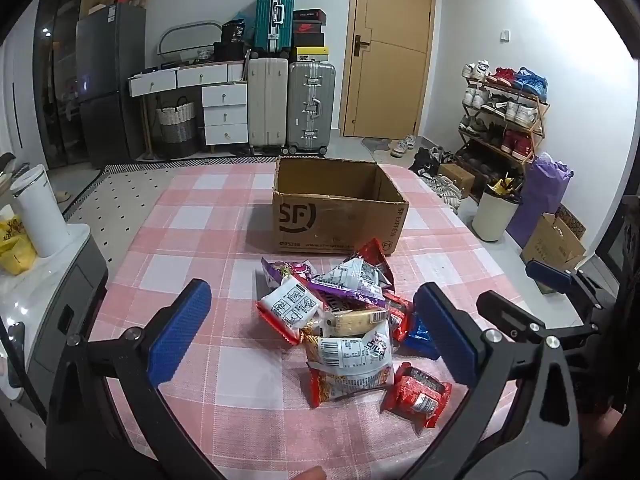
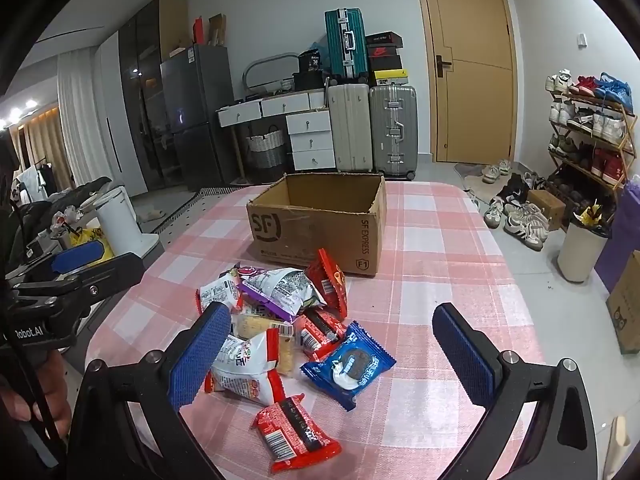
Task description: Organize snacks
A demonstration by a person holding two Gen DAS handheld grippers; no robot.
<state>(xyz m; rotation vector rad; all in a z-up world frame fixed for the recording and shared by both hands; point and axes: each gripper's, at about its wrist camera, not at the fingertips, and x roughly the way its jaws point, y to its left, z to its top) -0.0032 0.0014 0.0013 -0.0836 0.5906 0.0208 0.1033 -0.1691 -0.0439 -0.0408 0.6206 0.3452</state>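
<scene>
A pile of several snack packets (image 1: 344, 320) lies on the pink checked tablecloth (image 1: 192, 232); it also shows in the right wrist view (image 2: 276, 320). A blue cookie packet (image 2: 348, 366) and a small red packet (image 2: 294, 436) lie at the pile's near edge. An open, empty SF cardboard box (image 1: 336, 208) stands behind the pile, also in the right wrist view (image 2: 320, 220). My left gripper (image 1: 312, 328) is open and empty above the pile's near side. My right gripper (image 2: 332, 348) is open and empty, hovering over the blue packet.
A white cylinder (image 1: 40, 216) and a yellow bag (image 1: 14, 248) stand on a side unit left of the table. Beyond the table are suitcases (image 1: 288, 104), a drawer unit (image 1: 224, 112), a door (image 1: 388, 48), a shoe rack (image 1: 504, 112) and a white bin (image 1: 494, 216).
</scene>
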